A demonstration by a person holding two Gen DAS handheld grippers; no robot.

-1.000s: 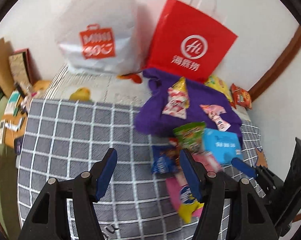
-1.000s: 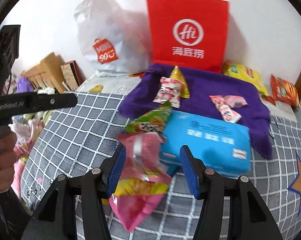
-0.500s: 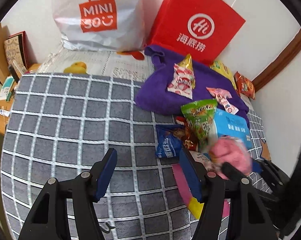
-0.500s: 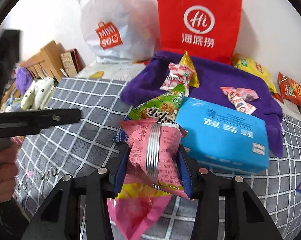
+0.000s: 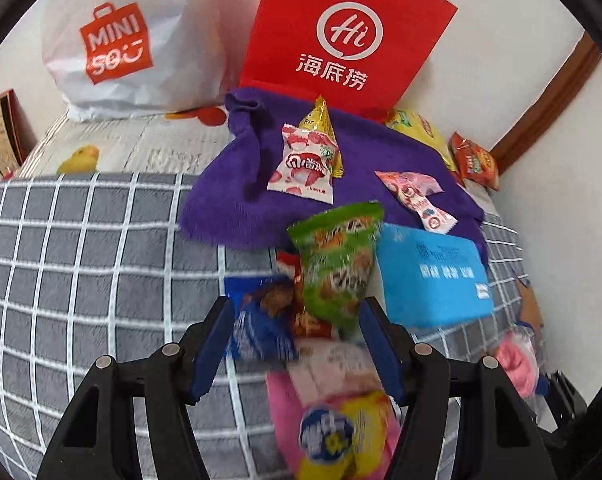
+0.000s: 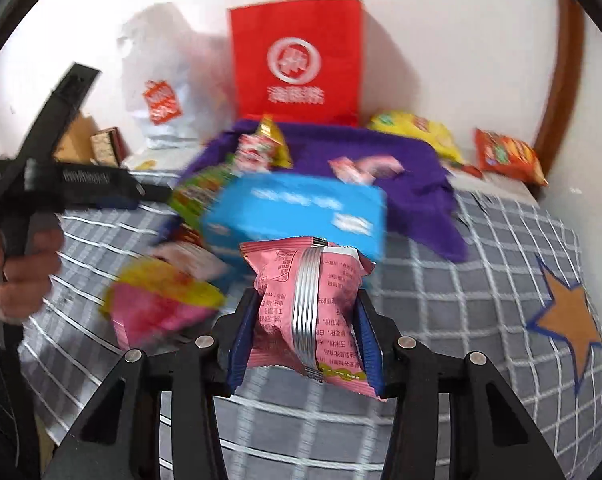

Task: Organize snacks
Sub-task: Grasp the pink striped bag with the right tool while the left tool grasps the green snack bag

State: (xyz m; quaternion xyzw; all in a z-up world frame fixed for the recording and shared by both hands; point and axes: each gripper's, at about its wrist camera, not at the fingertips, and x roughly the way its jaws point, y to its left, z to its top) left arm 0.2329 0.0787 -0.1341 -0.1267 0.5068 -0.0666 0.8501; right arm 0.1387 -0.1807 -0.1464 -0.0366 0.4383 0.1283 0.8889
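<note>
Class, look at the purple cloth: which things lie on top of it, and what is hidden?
On the purple cloth lie a white-and-red snack packet, a yellow triangular packet partly under it, and a pink packet. Whatever is beneath the cloth is covered.

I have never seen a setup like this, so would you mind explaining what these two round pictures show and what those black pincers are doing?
There is no robot here. A person holds a two-finger gripper in each hand, and a fisheye camera on each one looks forward along its fingers.

The left wrist view shows the left gripper open above a pile of snacks: a green packet, a dark blue packet and a blue box, all on a grey checked blanket.

The right wrist view shows the right gripper, whose jaws have just been closing, shut on a pink packet. Behind lie a purple cloth and a red paper bag.
</note>
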